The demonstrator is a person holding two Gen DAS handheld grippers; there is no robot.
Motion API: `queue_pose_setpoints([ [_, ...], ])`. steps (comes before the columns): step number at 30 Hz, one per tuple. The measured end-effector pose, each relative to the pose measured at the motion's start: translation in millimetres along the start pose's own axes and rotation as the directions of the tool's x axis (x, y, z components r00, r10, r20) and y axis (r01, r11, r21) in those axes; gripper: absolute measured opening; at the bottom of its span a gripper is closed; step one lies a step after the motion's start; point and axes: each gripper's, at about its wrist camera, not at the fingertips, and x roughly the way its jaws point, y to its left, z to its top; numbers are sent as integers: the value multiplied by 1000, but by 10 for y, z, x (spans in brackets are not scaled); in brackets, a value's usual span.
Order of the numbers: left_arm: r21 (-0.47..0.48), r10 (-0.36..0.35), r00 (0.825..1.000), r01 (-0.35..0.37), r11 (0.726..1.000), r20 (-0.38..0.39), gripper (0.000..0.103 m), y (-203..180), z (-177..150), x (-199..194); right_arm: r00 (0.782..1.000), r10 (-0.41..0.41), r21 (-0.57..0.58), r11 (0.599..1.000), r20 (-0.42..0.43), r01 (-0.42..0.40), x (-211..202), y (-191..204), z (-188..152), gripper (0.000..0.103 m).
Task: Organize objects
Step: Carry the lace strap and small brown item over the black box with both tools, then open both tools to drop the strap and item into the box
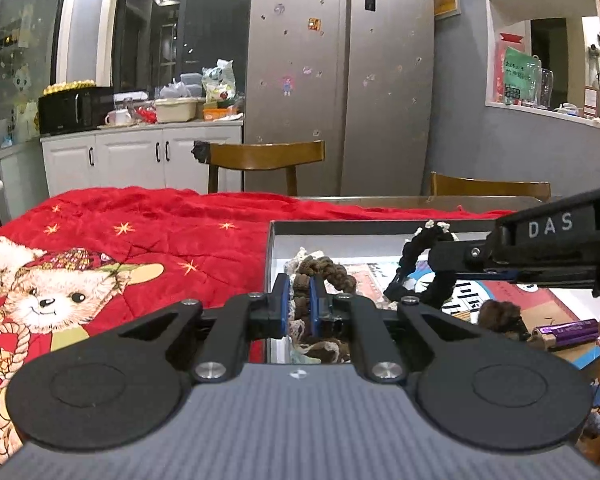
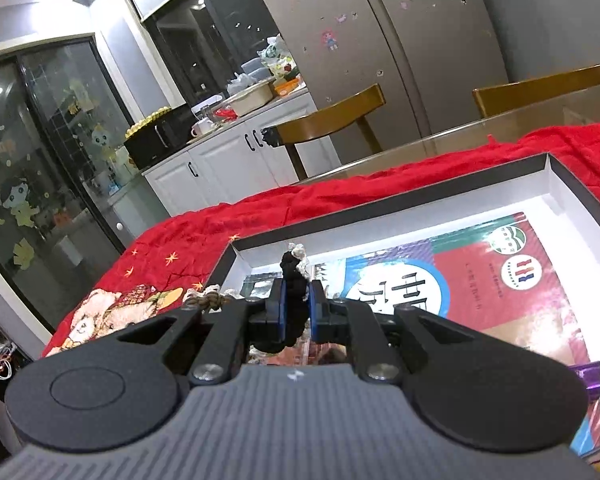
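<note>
While clamped, two braided scrunchies (image 1: 324, 270) (image 2: 294, 276)

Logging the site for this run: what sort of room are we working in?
Most likely a home kitchen-dining area: a double-door fridge, a microwave on white cabinets, and wooden chairs at a cloth-covered table.

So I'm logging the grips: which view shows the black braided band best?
The left wrist view: the black braided band arcs in the right tongs, seen from the side. The right wrist view shows only a short stretch between its blue pads.
</note>
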Motion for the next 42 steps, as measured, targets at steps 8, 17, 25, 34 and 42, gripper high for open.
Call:
queue_pose_setpoints([
  [8, -21, -20, 999, 20, 1000, -39, 13, 41, 3, 61, 1000, -5, -10, 1000, -2, 5, 18, -8, -4, 14],
  [17, -33, -37, 997, 35, 999, -69, 13, 61, 3, 110, 999, -24, -22, 999, -27, 23, 70, -3, -34, 14],
  [25, -13, -51, 995, 50, 999, -81, 13, 27, 9, 138, 999, -21, -18, 1000, -35, 20, 93, -18, -43, 17],
  [34, 33, -44, 997, 46, 998, -65, 34, -4, 23, 59, 1000, 23, 2, 1000, -17, -23, 1, 12, 33, 36],
  [42, 47, -51, 995, 47, 998, 80, 69, 77, 426, -359, 995, 47, -54, 998, 88, -43, -478, 231, 263, 59],
])
